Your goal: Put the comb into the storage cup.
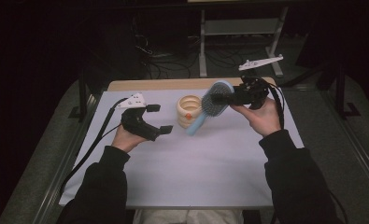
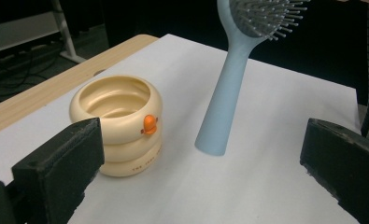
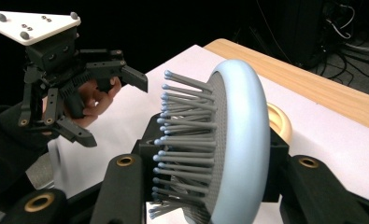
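While the right tool (image 1: pixel 222 98) clenched the hairbrush (image 1: pixel 211 106) by its head above the surface (image 1: pixel 210 163), handle slanting down toward the yellow ringed cup (image 1: pixel 189 111) and perhaps touching it, the nearer left tool (image 1: pixel 158 119) stood released, empty.

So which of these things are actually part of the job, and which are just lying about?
In play:
- hairbrush, clamped by its head in the right gripper, handle pointing down
- cream ringed holder, beside the brush handle
- left gripper, jaws open, nothing between them

Lying about:
- white table cover
- metal stand and cables behind the table
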